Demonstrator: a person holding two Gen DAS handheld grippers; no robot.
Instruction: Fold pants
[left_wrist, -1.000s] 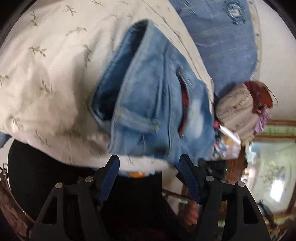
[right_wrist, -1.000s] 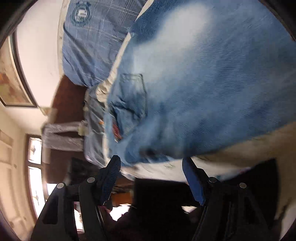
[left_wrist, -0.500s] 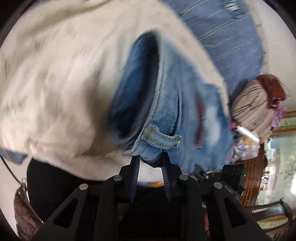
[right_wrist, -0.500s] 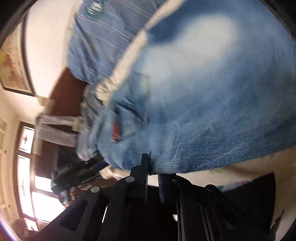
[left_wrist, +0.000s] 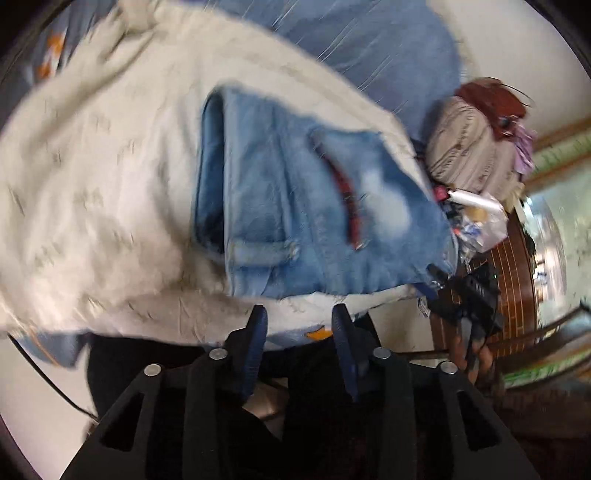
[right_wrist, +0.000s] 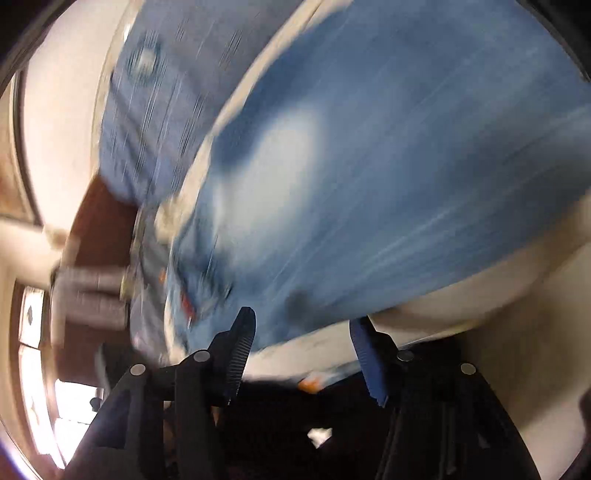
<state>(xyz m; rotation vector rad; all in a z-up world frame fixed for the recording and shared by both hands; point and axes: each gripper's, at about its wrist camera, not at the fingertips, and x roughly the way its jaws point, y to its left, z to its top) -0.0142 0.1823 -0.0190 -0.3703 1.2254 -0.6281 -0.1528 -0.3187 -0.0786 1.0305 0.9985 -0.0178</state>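
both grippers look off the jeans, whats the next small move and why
Probably bring the left gripper forward to the waistband edge of the jeans and regrip. Both it and the right gripper are opening with nothing between the pads, and the jeans lie only partly folded on the cream sheet.

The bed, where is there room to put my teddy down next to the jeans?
The big bare patch is the cream sheet to the picture-left of the jeans in the left wrist view. A thin strip of sheet also runs between the jeans and the bed's near edge. Past the jeans it is crowded: a blue pillow, a striped bundle and clutter.
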